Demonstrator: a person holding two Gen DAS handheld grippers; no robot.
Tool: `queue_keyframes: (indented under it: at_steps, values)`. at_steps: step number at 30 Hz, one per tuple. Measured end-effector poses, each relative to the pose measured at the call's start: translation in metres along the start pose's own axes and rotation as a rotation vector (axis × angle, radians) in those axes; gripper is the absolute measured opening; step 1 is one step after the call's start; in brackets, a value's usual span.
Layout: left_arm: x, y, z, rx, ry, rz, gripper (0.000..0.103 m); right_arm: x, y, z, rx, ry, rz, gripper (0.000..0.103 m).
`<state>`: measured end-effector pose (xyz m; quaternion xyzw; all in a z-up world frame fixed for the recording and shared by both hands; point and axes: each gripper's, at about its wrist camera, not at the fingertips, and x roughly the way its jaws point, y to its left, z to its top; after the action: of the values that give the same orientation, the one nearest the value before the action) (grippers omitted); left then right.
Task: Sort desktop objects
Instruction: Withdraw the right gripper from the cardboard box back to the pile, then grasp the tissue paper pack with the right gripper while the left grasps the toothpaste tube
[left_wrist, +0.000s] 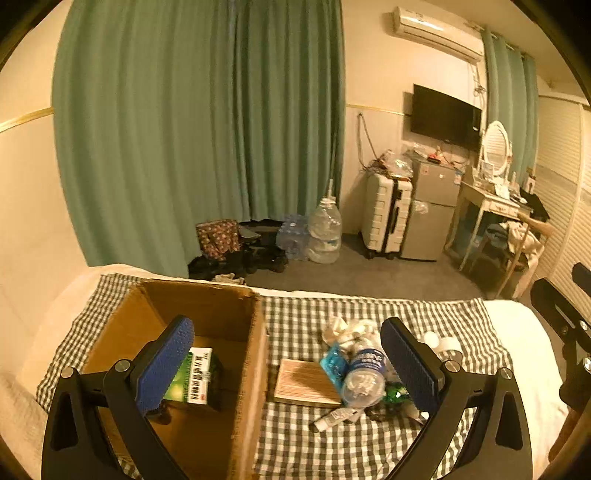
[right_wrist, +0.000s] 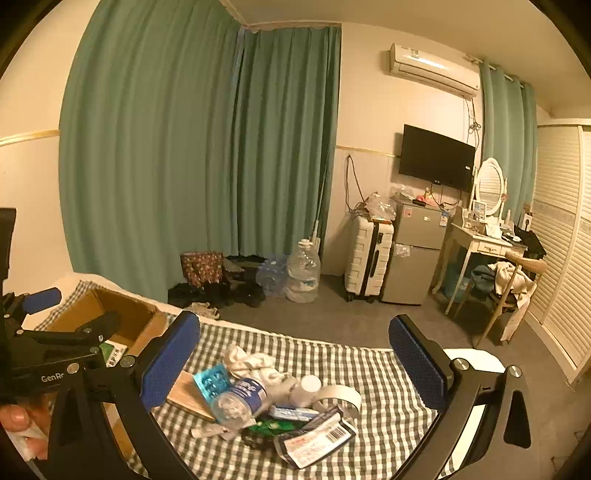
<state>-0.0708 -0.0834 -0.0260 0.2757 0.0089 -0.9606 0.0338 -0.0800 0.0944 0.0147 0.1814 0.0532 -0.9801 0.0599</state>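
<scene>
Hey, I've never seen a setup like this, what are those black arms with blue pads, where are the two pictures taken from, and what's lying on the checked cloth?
These are two hand-held grippers, each with a camera looking out along its blue-padded fingers. One picture comes from the left gripper, the other from the right gripper. Both are open and hold nothing. On the green-and-white checked cloth stands an open brown cardboard box with a green and white carton inside. Beside the box lies a pile: a flat wooden block, a clear plastic bottle with a blue label, a white roll of tape, crumpled white cloth and small packets.
</scene>
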Motion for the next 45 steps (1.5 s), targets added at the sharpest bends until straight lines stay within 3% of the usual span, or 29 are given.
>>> queue_keyframes:
  at_steps: [7, 10, 20, 28, 45]
  values:
    - [0.014, -0.018, -0.008, 0.045, 0.023, 0.001, 0.103, 0.013, -0.023, -0.016, 0.054, 0.050, 0.007, 0.103]
    - [0.019, -0.025, -0.011, 0.057, 0.030, -0.006, 0.103, 0.025, -0.032, -0.023, 0.079, 0.118, -0.007, 0.103]
    - [0.042, -0.049, -0.024, 0.094, 0.081, -0.026, 0.103, 0.048, -0.051, -0.042, 0.097, 0.165, -0.043, 0.103]
    - [0.066, -0.059, -0.040, 0.115, 0.147, -0.071, 0.103, 0.067, -0.056, -0.063, 0.083, 0.178, -0.003, 0.103]
    - [0.127, -0.071, -0.092, 0.182, 0.316, -0.088, 0.103, 0.115, -0.060, -0.122, 0.100, 0.336, 0.021, 0.103]
